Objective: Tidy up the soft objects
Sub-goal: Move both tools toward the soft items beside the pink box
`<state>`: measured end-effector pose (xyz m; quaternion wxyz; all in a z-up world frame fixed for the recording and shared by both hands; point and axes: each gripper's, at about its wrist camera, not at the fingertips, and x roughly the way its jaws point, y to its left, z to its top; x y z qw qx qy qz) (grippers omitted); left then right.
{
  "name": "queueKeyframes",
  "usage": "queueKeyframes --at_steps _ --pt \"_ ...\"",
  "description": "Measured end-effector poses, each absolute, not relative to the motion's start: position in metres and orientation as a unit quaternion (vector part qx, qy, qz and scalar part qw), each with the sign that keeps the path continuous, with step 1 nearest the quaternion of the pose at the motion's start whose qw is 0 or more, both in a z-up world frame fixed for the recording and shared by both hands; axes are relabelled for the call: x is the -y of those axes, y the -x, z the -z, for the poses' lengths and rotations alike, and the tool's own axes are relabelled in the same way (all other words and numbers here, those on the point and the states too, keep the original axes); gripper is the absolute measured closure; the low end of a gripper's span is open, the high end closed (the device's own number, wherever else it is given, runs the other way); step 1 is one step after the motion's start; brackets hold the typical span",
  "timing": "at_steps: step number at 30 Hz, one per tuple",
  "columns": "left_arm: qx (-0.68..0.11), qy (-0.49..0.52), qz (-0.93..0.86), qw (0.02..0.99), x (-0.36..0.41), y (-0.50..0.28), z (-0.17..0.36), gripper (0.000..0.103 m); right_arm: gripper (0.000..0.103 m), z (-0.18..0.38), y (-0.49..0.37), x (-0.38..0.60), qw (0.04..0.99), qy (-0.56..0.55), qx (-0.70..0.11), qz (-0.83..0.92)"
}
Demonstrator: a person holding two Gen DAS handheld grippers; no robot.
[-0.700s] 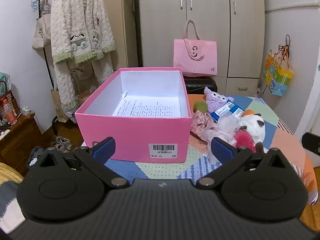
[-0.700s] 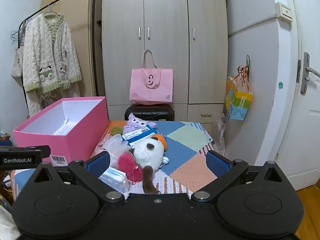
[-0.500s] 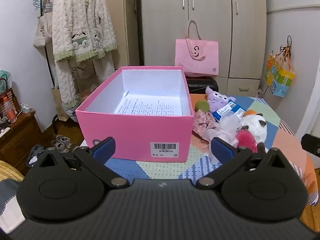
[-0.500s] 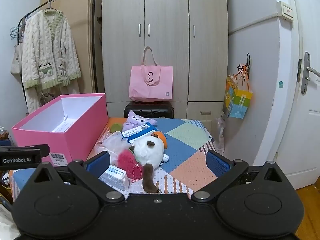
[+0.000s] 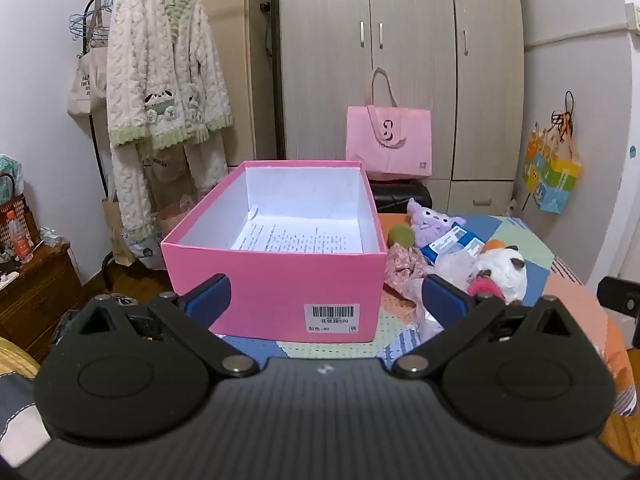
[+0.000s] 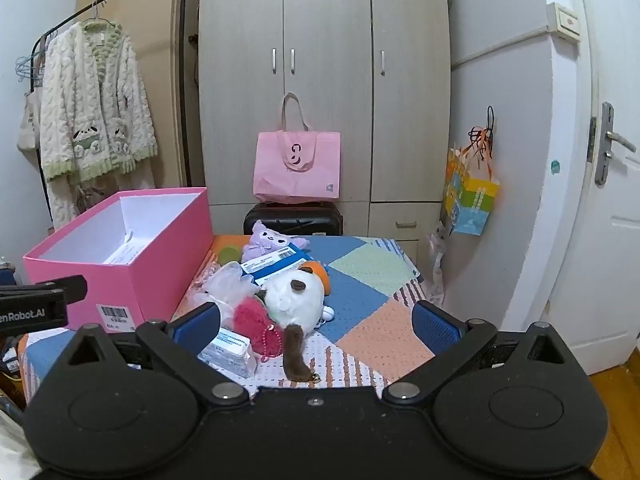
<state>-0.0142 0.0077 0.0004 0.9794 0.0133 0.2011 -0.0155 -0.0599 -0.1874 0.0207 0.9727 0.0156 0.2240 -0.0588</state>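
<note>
Your left gripper faces the pink box, jaws wide and empty, box open to receive. The toys lie heaped just right; your right gripper, equally wide, hovers before them.

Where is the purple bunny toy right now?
The purple plush bunny lies at the table's far end, right of the open pink cardboard box, just behind the blue-and-white packet.

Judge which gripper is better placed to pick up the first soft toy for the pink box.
Right. The right gripper, open and empty, faces the white plush directly. The left gripper, also open, faces the pink box, with the toys off to its right.
</note>
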Motion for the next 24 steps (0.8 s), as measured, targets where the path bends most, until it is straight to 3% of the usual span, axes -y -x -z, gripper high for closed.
queueKeyframes --at_steps 24 --pt "-0.253 -0.045 0.057 0.965 0.004 0.01 0.02 0.0 0.0 -0.012 0.066 0.193 0.968 -0.012 -0.245 0.058"
